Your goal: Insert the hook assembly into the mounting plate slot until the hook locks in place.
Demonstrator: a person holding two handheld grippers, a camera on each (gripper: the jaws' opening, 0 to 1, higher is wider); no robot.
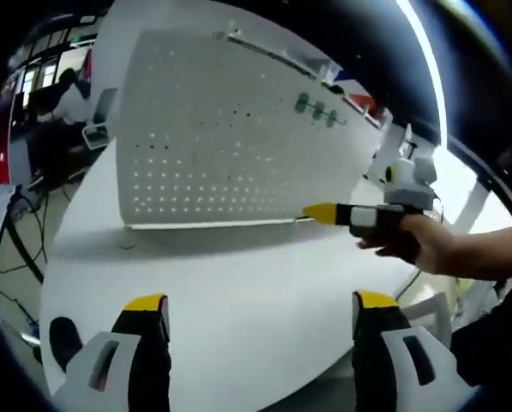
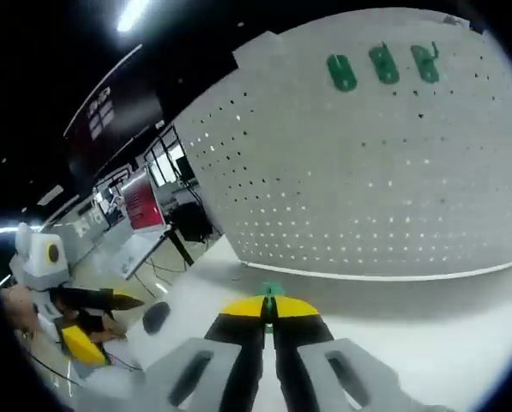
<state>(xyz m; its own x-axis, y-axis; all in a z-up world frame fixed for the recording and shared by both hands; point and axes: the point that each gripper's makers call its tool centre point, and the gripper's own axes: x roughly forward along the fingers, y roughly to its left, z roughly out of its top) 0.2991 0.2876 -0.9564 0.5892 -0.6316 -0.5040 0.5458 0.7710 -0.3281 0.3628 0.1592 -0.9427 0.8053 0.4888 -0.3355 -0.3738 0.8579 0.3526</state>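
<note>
Nearest, the right gripper (image 2: 268, 311) has its jaws pressed together on a small green hook (image 2: 271, 294), held tip-forward and aimed at the pegboard (image 2: 367, 189). Meanwhile the left gripper (image 1: 260, 302) waits apart and empty over the table (image 1: 238, 283). Farther off, three green hooks (image 2: 382, 65) already sit high on the board, likely showing where this one goes.

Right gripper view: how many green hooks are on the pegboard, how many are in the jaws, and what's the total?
Green hooks on the pegboard: 3, at
Green hook in the right gripper: 1, at, jaws shut on it
Total: 4
</note>
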